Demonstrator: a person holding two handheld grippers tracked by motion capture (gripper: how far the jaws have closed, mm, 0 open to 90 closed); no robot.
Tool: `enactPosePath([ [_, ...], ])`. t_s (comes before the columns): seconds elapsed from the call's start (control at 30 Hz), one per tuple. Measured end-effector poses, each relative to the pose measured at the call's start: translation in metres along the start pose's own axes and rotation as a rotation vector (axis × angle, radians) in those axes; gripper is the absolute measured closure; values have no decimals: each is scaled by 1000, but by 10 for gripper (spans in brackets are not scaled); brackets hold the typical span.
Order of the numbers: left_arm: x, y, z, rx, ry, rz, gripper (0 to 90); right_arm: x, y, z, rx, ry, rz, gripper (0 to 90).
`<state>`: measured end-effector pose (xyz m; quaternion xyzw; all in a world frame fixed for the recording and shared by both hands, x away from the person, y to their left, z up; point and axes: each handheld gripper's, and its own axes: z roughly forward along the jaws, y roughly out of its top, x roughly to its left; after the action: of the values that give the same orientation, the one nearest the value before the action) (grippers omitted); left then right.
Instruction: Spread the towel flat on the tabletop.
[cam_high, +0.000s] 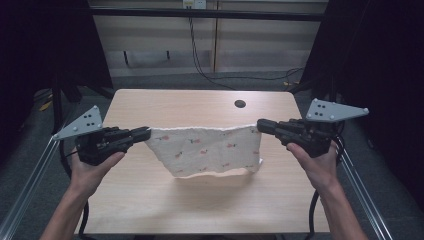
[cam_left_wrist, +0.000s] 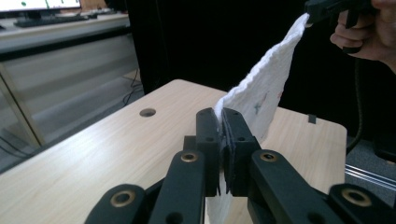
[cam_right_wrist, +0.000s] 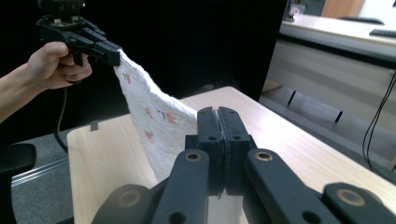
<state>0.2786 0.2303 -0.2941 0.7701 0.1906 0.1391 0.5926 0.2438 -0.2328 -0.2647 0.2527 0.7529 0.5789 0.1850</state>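
Note:
A white cloth (cam_high: 205, 150) with small red and green prints hangs stretched between both grippers above the wooden table (cam_high: 200, 200). My left gripper (cam_high: 146, 133) is shut on the cloth's top left corner, and my right gripper (cam_high: 260, 125) is shut on its top right corner. The lower edge of the cloth sags down to the tabletop. In the left gripper view the cloth (cam_left_wrist: 261, 93) runs from my shut left gripper (cam_left_wrist: 222, 114) up to the other gripper at the top right. In the right gripper view the cloth (cam_right_wrist: 149, 116) runs from my right gripper (cam_right_wrist: 217, 112) to the far gripper at the upper left.
A round cable hole (cam_high: 240, 104) lies in the table's far part. Metal rails (cam_high: 30, 180) run along both sides of the table. Black curtains stand left and right, and cables hang on the back wall.

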Motion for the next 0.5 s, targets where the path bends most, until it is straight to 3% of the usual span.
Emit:
enactPosePath([
  [0.1, -15, 5, -10, -31, -14, 26, 866, 10, 2, -11, -16, 11, -8, 892],
  [0.2, -20, 5, -5, -1, -12, 38, 866, 15, -2, -13, -10, 19, -9, 892],
  [0.33, -15, -3, 5, 21, -17, 22, 866, 13, -13, -11, 4, 9, 1, 892],
  [0.37, -8, -13, 16, 38, -19, -2, 866, 7, -25, -5, 33, -3, 15, 892],
  [0.4, -8, -13, 16, 38, -19, -2, 866, 4, -28, -4, 47, -16, 17, 892],
  [0.47, -2, -22, 25, 60, -15, -20, 866, 1, -34, -2, 47, -10, 39, 892],
  [0.5, 3, -30, 31, 72, -16, -40, 866, -4, -45, 2, 61, -14, 62, 892],
])
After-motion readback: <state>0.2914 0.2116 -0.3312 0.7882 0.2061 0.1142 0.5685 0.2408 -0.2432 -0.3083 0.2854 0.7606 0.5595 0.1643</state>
